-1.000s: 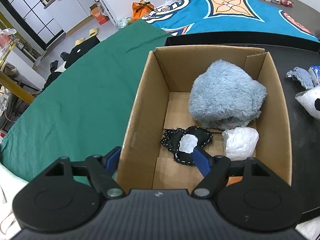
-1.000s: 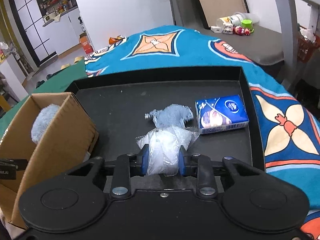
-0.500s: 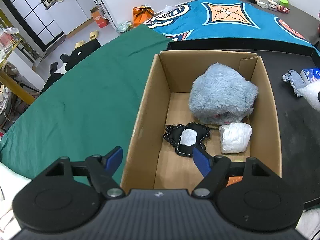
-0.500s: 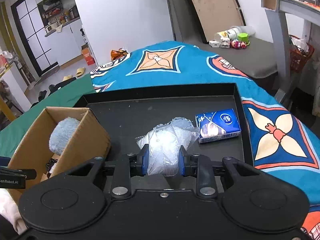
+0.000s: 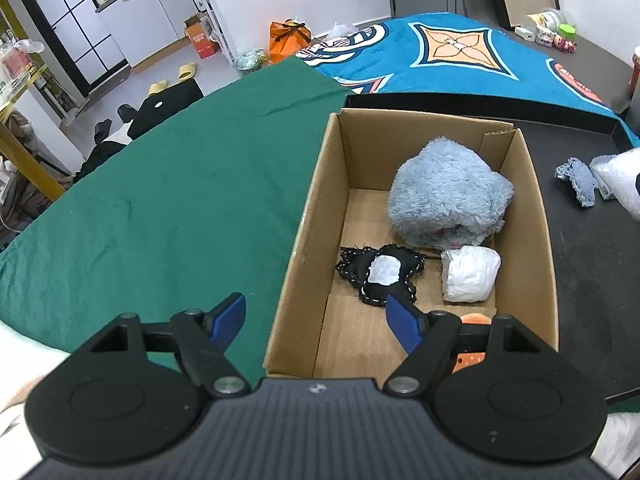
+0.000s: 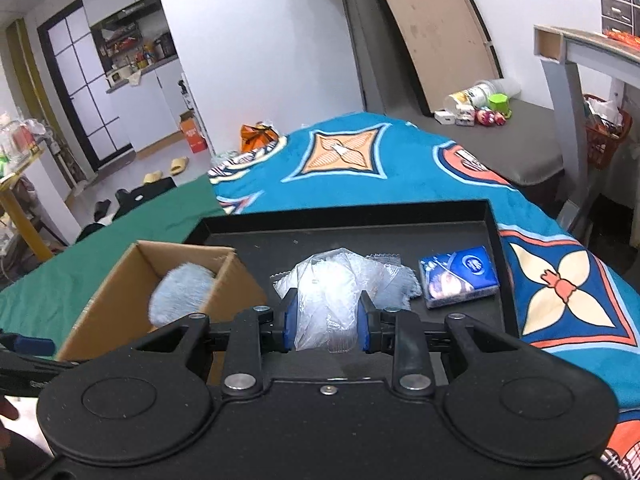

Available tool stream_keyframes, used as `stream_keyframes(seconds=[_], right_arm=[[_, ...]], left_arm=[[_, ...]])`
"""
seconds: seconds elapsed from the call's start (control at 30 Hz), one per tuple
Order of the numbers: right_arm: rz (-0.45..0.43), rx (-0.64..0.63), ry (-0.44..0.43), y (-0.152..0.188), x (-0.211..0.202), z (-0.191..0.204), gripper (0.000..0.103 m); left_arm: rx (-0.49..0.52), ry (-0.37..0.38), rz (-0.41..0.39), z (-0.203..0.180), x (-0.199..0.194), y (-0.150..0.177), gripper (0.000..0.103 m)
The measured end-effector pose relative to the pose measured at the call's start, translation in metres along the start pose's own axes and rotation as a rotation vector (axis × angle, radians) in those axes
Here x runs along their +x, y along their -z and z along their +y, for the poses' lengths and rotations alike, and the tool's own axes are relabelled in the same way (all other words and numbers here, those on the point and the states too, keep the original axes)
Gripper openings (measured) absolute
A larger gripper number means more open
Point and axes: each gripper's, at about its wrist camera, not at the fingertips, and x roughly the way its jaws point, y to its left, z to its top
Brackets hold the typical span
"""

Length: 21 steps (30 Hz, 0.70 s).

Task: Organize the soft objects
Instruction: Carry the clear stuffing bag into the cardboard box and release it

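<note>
The right gripper (image 6: 325, 316) jaws are squeezing a plastic bag (image 6: 326, 300); only the left view is showing the left gripper (image 5: 316, 320) gaping empty over the box (image 5: 304, 240).

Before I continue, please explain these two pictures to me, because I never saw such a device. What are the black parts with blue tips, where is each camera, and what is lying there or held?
No robot arm is here: a person holds one hand tool in each hand. Each tool has two blue-tipped fingers and a wide-angle camera that looks forward along them, so the black shape at the bottom of each picture is the tool itself.

The left camera looks down into a cardboard box. Inside are a fluffy blue plush, a black stitched pad, a white wrapped bundle and something orange, mostly hidden. The left gripper is open and holds nothing.

The right camera looks over a black tray. The right gripper is shut on a clear plastic packet. On the tray lie a blue tissue pack and a small blue-grey cloth.
</note>
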Motion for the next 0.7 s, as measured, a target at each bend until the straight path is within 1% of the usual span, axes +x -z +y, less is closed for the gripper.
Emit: stream_keyframes(seconds=[0.27,0.43,0.6,0.7], right_arm=[[-0.027,-0.018,-0.055,-0.004,-0.012,0.024,0.028],[-0.035,-0.036,-0.098,-0.006,-0.015,0.043,0.028],[-0.028,-0.070,-0.136,-0.006,-0.011,0.062,0.028],[-0.013,-0.075,-0.159,-0.007,-0.009,0.071,0.028]], left_arm=[[-0.027,0.044,-0.021,0.011,-0.003,0.007,0.075],[-0.049,0.069,-0.028,0.017,-0.002,0.012,0.073],[-0.092,0.096,-0.049,0.026,-0.004,0.015,0.067],[-0.119,0.110,-0.045,0.032,-0.002,0.015,0.058]])
